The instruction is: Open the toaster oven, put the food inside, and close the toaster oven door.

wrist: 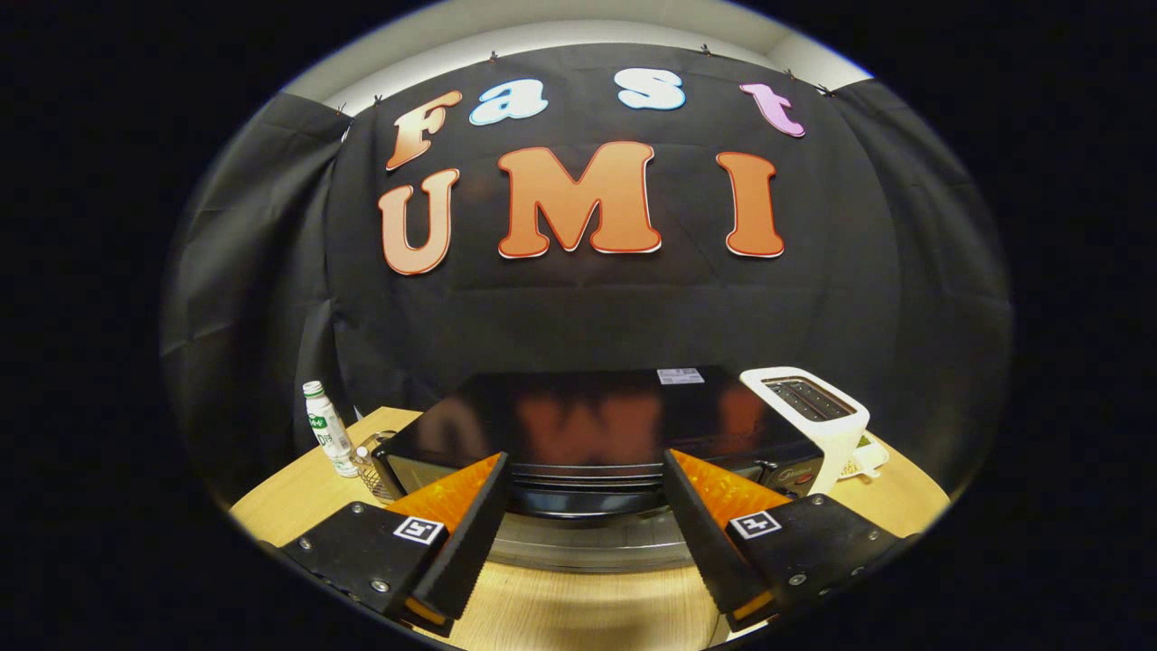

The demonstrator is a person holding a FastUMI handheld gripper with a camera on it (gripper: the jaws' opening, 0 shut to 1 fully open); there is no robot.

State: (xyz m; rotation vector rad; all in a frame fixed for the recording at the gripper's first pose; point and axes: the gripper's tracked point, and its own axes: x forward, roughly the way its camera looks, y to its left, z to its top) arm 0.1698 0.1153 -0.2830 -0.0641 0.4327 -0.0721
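- Wooden table (578,615) carries the toaster oven (587,434) at twelve o'clock, just beyond our gripper (583,475), its fingers spread apart, holding nothing.
- We judge it heavy, rigid, glossy; grasp the door handle (583,502).

Counts: 1 toaster oven (587,434), black, glossy top, w/ 1 small white sticker (680,376) on top. 1 white slot toaster (813,411), 2 slots visible. 1 bottle (327,439), white w/ green cap. 1 small clear container (369,466) beside bottle, type unclear. 1 wooden counter (578,610). 1 claw (587,520) w/ 2 fingers (470,533), spread apart, nothing btwn them; 2 square marker tags, 1 per finger. Something pale lies behind the slot toaster, can't tell what.
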